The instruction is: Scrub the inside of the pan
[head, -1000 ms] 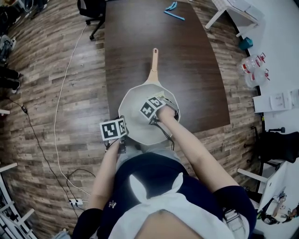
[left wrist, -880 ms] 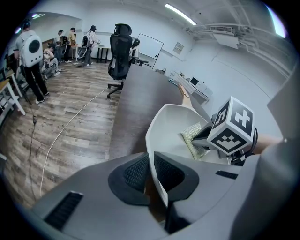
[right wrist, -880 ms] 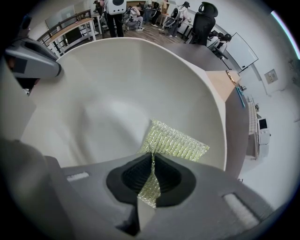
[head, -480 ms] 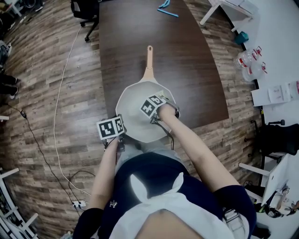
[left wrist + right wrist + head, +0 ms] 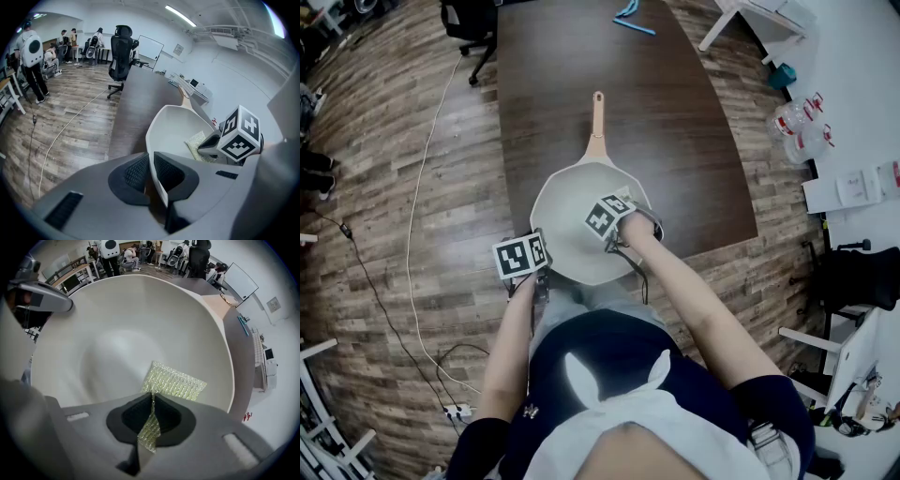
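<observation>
Dark brown wooden table (image 5: pixel 581 84) stands on a wood-plank floor (image 5: pixel 394 141), and the white round pan with a beige handle (image 5: pixel 567 206) lies at the table's near edge, handle pointing away from you. Your left gripper (image 5: pixel 151 163) has its jaws drawn narrow onto the pan's near rim. The thin white wall stands between the two black ribbed pads, one pad outside the bowl and one inside. Ahead of those jaws and to their right, your right gripper (image 5: pixel 153 404) sits inside the pan. Its jaws are pinched together on a yellow-green mesh scrubbing cloth (image 5: pixel 177 380). A strip of the cloth runs back between the pads, and the rest fans out just ahead of the jaw tips, lying on the pan's inner surface. Well beyond the left jaws, a black office chair (image 5: pixel 121 51) stands beside the table.
</observation>
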A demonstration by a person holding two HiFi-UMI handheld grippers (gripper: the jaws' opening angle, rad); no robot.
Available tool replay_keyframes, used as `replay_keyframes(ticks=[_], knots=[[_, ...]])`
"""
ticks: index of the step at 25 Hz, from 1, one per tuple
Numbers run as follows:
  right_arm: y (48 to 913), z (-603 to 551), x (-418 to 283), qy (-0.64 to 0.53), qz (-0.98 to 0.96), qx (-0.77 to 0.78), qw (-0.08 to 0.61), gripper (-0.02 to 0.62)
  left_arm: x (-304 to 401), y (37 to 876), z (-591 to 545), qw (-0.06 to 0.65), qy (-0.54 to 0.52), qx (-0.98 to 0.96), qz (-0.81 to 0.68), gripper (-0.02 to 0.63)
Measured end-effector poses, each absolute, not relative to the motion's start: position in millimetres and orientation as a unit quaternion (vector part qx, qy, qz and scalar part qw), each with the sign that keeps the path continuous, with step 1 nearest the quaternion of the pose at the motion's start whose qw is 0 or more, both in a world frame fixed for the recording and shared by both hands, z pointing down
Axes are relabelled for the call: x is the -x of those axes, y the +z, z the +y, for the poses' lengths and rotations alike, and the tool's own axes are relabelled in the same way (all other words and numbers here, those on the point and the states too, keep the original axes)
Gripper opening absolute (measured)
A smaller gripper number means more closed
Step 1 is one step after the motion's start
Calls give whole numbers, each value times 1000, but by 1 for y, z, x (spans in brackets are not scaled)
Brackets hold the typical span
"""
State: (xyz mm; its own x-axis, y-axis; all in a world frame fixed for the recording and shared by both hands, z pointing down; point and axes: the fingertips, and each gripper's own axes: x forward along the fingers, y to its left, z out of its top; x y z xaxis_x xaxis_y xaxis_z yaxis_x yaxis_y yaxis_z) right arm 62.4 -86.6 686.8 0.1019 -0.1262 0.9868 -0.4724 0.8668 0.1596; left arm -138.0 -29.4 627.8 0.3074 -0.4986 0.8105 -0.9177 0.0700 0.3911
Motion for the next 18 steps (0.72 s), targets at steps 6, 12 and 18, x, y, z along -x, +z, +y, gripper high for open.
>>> replay_keyframes(ticks=[6, 12, 18], knots=[[688, -79, -63, 139, -663, -221, 701, 18, 139, 629, -30, 484, 216, -647, -548, 32], [688, -68, -65, 158, -668, -211, 696, 18, 139, 629, -31, 485, 214, -645, -550, 32], [687, -56, -62, 185, -675, -196, 687, 18, 140, 628, -30, 484, 215, -644, -552, 32]])
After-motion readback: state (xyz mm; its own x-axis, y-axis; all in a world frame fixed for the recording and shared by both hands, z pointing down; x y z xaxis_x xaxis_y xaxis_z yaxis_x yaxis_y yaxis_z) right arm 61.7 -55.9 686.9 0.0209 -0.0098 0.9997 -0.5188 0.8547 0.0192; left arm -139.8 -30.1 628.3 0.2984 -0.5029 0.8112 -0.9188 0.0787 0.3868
